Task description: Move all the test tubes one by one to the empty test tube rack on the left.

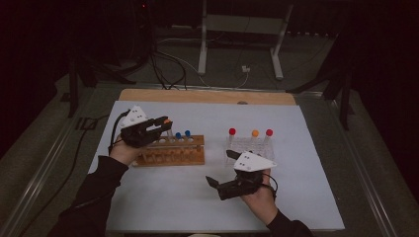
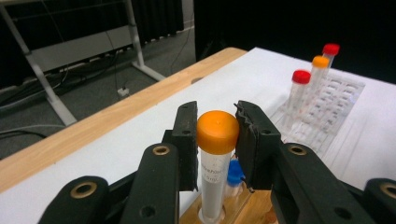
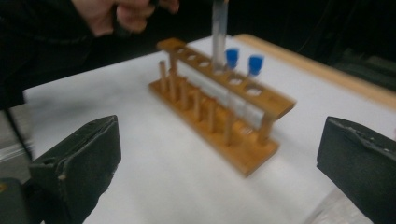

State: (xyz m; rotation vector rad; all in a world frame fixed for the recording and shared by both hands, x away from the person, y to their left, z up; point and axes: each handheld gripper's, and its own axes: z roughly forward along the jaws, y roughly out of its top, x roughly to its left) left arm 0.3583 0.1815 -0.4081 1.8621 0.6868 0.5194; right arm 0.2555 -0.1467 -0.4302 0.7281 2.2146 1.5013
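Gripping the orange-capped tube [image 2: 215,158] just under its cap, the left gripper [image 2: 216,140] is closed on it above the wooden rack [image 1: 170,150], the tube's lower end standing in a hole beside two blue-capped tubes [image 1: 183,135]. To be moved cleanly, the tube should be kept upright and drawn or lowered straight along the hole. The right gripper [image 1: 223,170] is held wide, nothing between its jaws, near the clear rack [image 1: 247,144].

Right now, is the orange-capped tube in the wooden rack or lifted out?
In: the orange-capped tube stands upright, its lower end in a wooden rack hole, left gripper jaws clamping its cap.
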